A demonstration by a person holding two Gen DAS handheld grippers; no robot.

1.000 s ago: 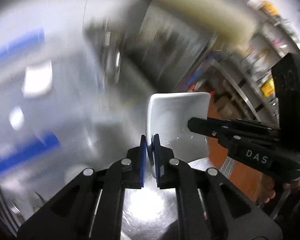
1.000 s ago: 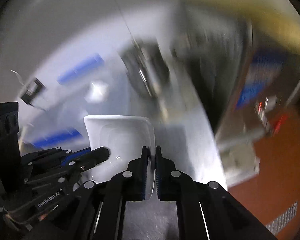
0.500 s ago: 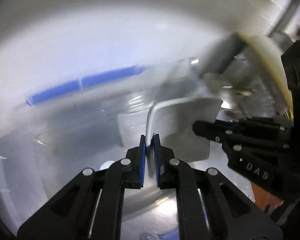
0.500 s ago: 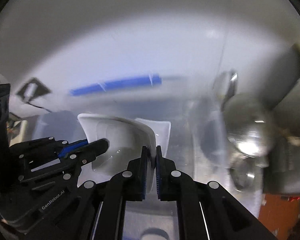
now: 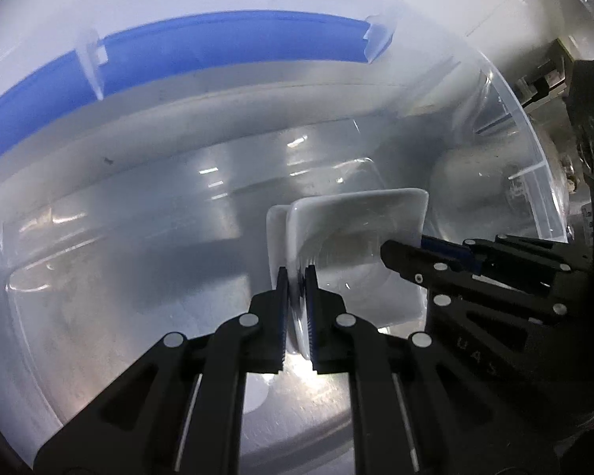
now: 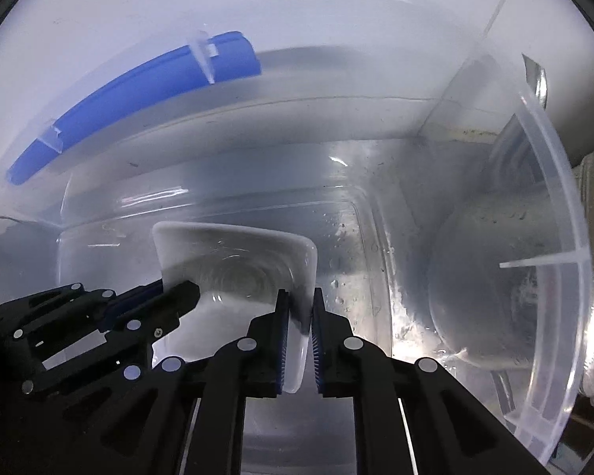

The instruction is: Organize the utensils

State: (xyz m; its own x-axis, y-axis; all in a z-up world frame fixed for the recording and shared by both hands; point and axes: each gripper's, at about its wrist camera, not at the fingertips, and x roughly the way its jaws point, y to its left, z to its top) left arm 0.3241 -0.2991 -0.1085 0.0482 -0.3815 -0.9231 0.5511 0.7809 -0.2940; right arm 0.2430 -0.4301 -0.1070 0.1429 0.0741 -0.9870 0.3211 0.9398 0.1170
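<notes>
I am holding a white square dish [image 5: 356, 245] between both pairs of tongs, one on each of two opposite rims, and it is hanging inside a clear plastic bin [image 6: 550, 206] with a blue handle [image 5: 225, 47] on its far wall. My left tongs [image 5: 296, 277] are clamped tight on the dish's left rim, pads pressing on both faces of the wall. My right tongs [image 6: 299, 304] are straddling the right rim, and their jaws are opening: in the right wrist view the rim is still sitting between the pads, with a sliver of gap showing on the outer side, so I am judging that grip to be letting go.

The relation that matters is dish to bin floor. The dish is lying straight ahead of both tongs, open side facing me, its bottom facing the bin's floor. Whether it is already touching the floor I cannot tell through the glare. A second white edge is showing just behind its left rim in the left wrist view; it may be another dish beneath, though I am not sure. Both hands are equally near, each at its own rim.

As for writing, I am reading only partial pale letters on the side of the right tongs in the left wrist view, something like "DAS", too dim here to confirm.
</notes>
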